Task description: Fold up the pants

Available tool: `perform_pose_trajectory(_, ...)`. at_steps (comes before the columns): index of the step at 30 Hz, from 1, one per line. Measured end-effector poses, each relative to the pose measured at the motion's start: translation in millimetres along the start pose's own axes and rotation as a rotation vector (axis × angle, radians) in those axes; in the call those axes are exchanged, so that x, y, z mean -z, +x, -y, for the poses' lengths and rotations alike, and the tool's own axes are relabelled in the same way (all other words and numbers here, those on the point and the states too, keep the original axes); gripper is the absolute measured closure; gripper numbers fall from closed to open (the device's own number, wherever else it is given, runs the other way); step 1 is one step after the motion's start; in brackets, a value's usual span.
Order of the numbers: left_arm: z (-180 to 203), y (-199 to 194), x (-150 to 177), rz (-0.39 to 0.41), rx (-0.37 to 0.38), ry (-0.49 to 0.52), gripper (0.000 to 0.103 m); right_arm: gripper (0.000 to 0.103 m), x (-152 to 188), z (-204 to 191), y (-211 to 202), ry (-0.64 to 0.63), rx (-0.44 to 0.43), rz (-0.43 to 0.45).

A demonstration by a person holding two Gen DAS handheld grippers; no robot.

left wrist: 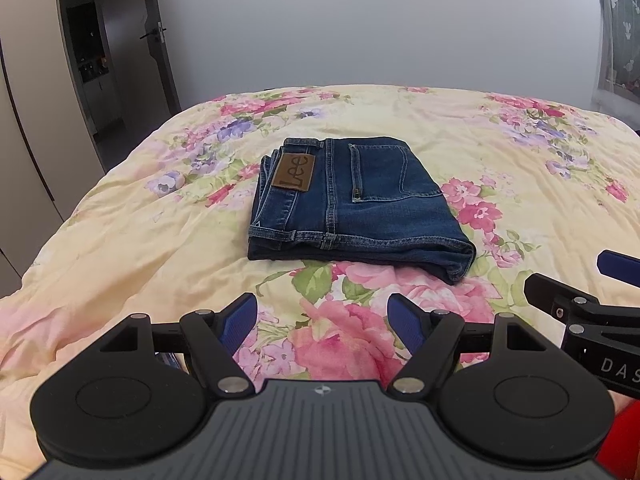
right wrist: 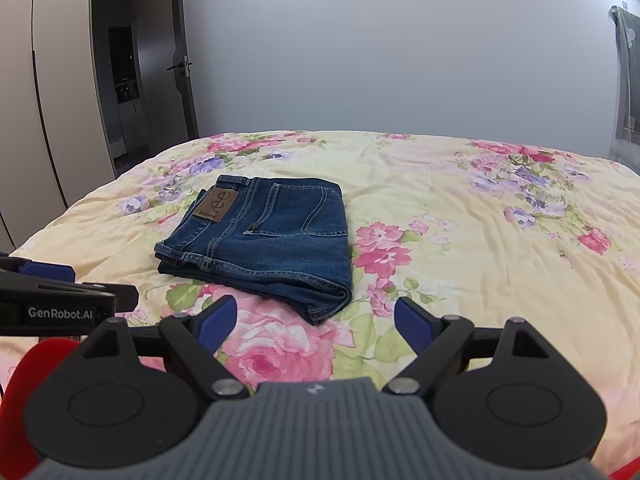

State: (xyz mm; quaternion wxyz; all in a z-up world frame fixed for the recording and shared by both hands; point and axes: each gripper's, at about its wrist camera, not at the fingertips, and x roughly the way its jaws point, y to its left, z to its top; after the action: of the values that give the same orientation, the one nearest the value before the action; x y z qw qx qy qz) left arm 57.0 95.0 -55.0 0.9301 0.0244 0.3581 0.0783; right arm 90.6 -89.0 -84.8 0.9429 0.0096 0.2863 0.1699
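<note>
Lying in a compact folded stack on the floral bedspread [left wrist: 120,240], the Lee jeans [left wrist: 352,208] are seen with the waistband patch and back pocket uppermost. Folding appears finished, so little seems called for beyond perhaps squaring the edges. Both tongs are held low and level at the near side of the bed, side by side, apart from the denim. The left tongs [left wrist: 322,322] are spread and empty; the right tongs [right wrist: 316,322] are likewise released, nothing gripped.

Black tool [left wrist: 322,326], blue ribbed pads [left wrist: 240,322], red sleeve [right wrist: 24,380]
</note>
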Motion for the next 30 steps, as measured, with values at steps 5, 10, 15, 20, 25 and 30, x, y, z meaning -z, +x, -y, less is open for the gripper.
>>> perform_pose_trajectory(5,-0.1,-0.5,0.1,-0.001,-0.002,0.003,0.016,0.021,-0.6,-0.5,0.2,0.002,0.001,0.001)
perform_pose_trajectory(10,-0.3,-1.2,0.3,0.000,0.000,0.001,0.016,0.021,-1.3,-1.8,-1.8,0.002,0.002,0.007)
perform_pose_trajectory(15,-0.9,-1.5,-0.2,0.000,0.000,0.003,0.016,0.021,-1.9,-4.5,-3.2,-0.005,0.005,0.013)
perform_pose_trajectory(20,-0.6,-1.8,0.3,0.000,0.000,0.002,0.016,0.021,-1.7,-5.0,-3.0,-0.003,0.006,0.012)
perform_pose_trajectory(25,-1.0,-2.3,-0.2,0.001,0.002,0.003,0.016,0.021,-2.3,-5.5,-2.6,-0.002,0.007,0.011)
perform_pose_trajectory(30,-1.1,-2.2,0.1,0.002,0.002,0.002,0.016,0.021,-2.3,-5.6,-2.9,-0.002,0.008,0.011)
